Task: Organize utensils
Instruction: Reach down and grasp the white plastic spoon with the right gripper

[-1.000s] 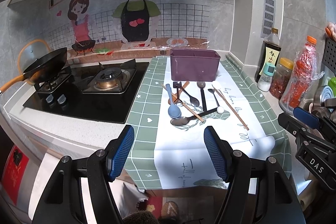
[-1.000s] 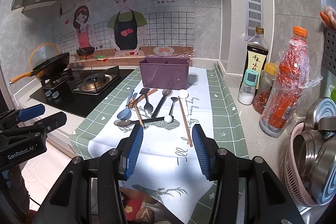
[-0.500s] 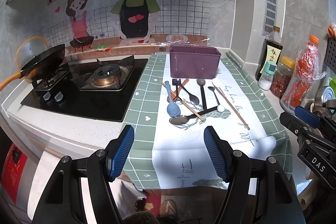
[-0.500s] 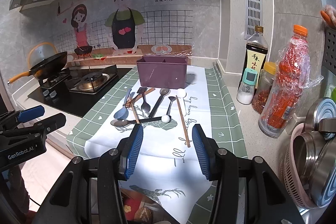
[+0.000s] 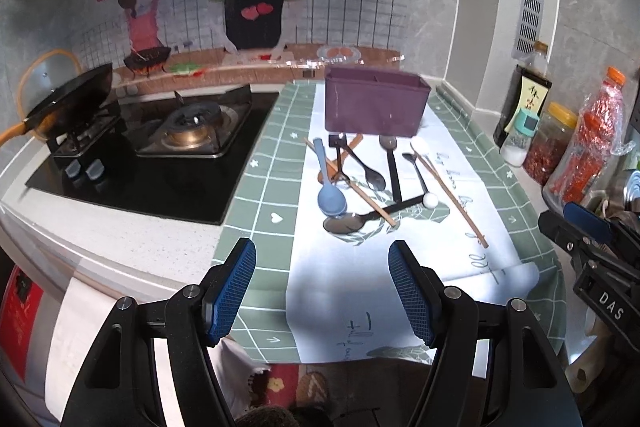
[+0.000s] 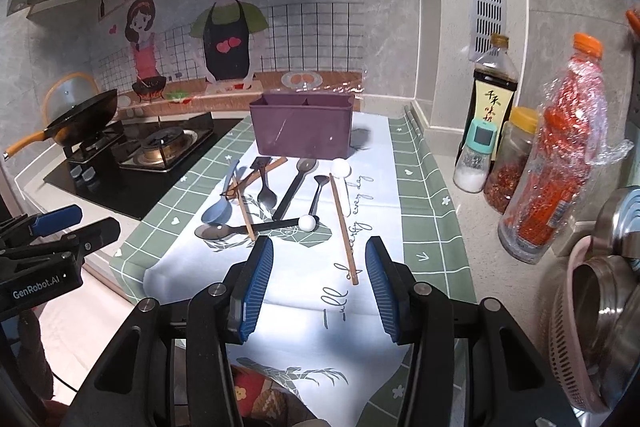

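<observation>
A purple utensil holder [image 5: 376, 105] [image 6: 305, 127] with compartments stands at the back of the mat. In front of it lie scattered utensils: a blue spoon [image 5: 331, 197] [image 6: 218, 209], a metal spoon [image 5: 345, 223] [image 6: 212, 231], a black spoon with white end [image 5: 430, 201] [image 6: 307, 223], dark spoons [image 6: 301, 183], and wooden chopsticks [image 5: 452, 197] [image 6: 343, 223]. My left gripper [image 5: 322, 291] is open and empty, above the counter's front edge. My right gripper [image 6: 319, 285] is open and empty, just short of the near chopstick's end.
A gas stove [image 5: 192, 135] with a wok [image 5: 68, 101] stands at the left. Bottles and jars [image 6: 560, 167] line the right wall, with steel bowls in a pink basket [image 6: 600, 331] at the right. A green and white mat [image 6: 424, 195] covers the counter.
Both grippers have moved a little forward and lower toward the utensils. Their jaws stay open. Nothing on the mat has moved.
</observation>
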A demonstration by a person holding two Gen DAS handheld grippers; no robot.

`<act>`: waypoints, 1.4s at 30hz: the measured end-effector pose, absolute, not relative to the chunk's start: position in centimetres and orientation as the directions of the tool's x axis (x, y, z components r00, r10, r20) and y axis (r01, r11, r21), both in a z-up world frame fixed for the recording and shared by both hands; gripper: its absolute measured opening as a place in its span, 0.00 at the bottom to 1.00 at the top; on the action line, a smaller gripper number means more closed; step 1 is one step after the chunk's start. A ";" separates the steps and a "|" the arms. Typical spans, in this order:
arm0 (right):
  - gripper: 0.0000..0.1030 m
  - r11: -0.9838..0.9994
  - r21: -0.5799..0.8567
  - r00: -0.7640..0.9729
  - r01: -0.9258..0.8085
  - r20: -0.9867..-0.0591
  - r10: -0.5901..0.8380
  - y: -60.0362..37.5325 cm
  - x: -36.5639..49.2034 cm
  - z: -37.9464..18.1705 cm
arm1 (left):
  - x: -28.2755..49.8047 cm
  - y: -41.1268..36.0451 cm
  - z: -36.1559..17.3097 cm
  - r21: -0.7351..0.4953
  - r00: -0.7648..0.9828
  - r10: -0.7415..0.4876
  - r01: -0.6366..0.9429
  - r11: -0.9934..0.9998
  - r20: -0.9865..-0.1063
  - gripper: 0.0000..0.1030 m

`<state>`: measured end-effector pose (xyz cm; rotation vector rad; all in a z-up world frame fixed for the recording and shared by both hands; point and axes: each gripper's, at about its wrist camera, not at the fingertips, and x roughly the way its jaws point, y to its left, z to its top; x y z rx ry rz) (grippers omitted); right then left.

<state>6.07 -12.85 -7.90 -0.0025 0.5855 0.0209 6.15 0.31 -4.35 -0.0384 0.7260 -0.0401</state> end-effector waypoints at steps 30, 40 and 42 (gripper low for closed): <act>0.42 0.991 -0.070 0.747 0.118 -0.650 -0.135 -15.2 20.8 -8.4 | 26.2 8.7 -4.9 -0.162 0.743 -0.138 0.039 0.986 -0.655 0.68; 0.41 0.994 0.022 0.694 0.105 -0.718 -0.057 -15.6 26.9 -9.6 | 30.7 10.9 -5.5 -0.280 0.687 -0.290 0.129 0.951 -0.666 0.68; 0.41 0.996 0.035 0.668 0.087 -0.744 -0.032 -15.8 28.3 -10.4 | 31.1 10.5 -5.5 -0.278 0.689 -0.287 0.129 0.952 -0.666 0.68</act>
